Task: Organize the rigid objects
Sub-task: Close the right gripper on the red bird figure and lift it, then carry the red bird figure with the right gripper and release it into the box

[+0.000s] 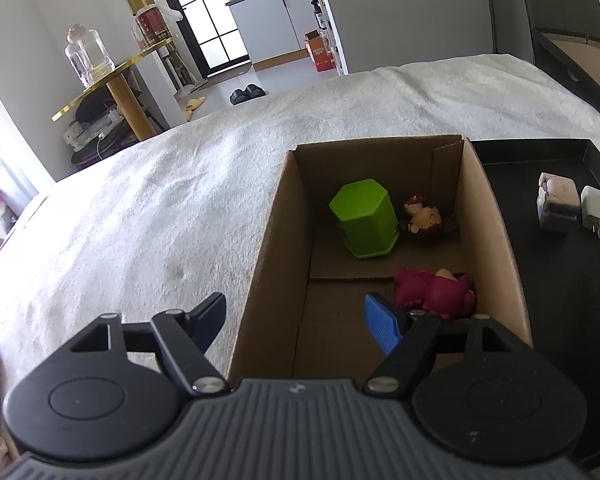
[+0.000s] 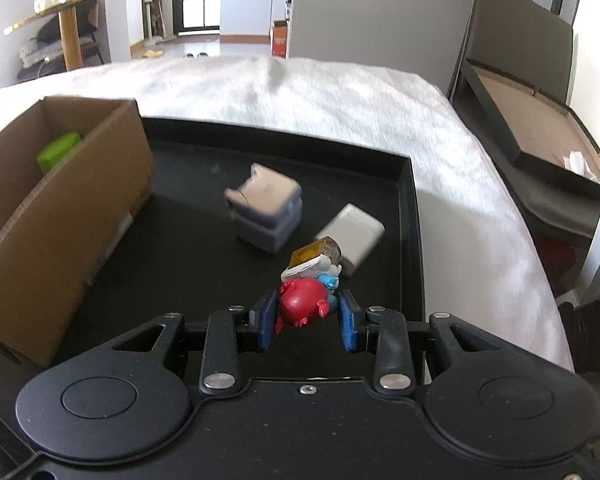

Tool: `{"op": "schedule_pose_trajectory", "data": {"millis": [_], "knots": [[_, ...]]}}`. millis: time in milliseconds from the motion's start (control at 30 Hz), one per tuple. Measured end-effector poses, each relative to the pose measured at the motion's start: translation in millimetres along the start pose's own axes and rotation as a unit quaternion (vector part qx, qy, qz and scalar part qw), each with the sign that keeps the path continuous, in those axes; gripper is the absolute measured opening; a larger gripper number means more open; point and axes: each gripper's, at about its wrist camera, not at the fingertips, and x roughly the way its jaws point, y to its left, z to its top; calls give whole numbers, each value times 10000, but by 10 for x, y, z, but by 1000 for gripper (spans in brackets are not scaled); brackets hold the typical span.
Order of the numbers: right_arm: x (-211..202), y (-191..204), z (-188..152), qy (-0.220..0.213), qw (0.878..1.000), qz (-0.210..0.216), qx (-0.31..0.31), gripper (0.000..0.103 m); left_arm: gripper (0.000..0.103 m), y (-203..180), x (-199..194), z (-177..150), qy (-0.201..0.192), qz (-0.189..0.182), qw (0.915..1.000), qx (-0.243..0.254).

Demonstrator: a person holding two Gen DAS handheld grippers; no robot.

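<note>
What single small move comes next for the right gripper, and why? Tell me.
Probably close the right gripper: its jaws are open on either side of the red-and-blue figure on the tray, with a small gap at each pad. The box already holds other toys.
</note>
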Motion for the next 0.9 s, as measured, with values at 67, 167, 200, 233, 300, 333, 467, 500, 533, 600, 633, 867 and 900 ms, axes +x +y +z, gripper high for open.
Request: {"op": "schedule_pose_trajectory", "data": {"millis": [67,167,200,233,300,333,467,500,533,600,633,867,900], "knots": [[-55,38,51,-96,9999,46,-7,32,75,19,2,-11,-1,-20,10000,-21],[-127,104,138,-225,9997,132,-7,32,75,52,10,-22,1,-19,10000,-71],[-147,120,159,-262,9995,169,1,32,75,67,18,-27,7,-19,10000,-91],[-168,139,187,-307,9993,216,11,32,75,78,22,-33,13,-16,9999,-104],[-216,191,237,-408,9987,299,-15,32,75,102,21,-52,-1,-2,9999,-129],[-239,217,262,-462,9983,343,-23,32,75,112,25,-62,-17,6,9999,-147],[-311,292,348,-623,9968,497,0,32,65,173,62,-95,26,-67,9996,-272],[-328,313,372,-666,9963,536,4,32,61,177,68,-104,30,-78,9996,-269],[-337,334,381,-702,9959,565,8,32,55,174,75,-112,36,-91,9996,-257],[-360,379,426,-779,9950,627,-2,32,44,185,91,-122,73,-117,9995,-274],[-375,396,444,-816,9945,656,-5,32,38,194,98,-126,94,-124,9995,-292],[-445,571,565,-1040,9910,834,-107,32,22,259,98,-149,25,-37,9994,-335],[-452,593,577,-1066,9906,849,-121,32,21,265,100,-154,18,-35,9994,-330]]}}
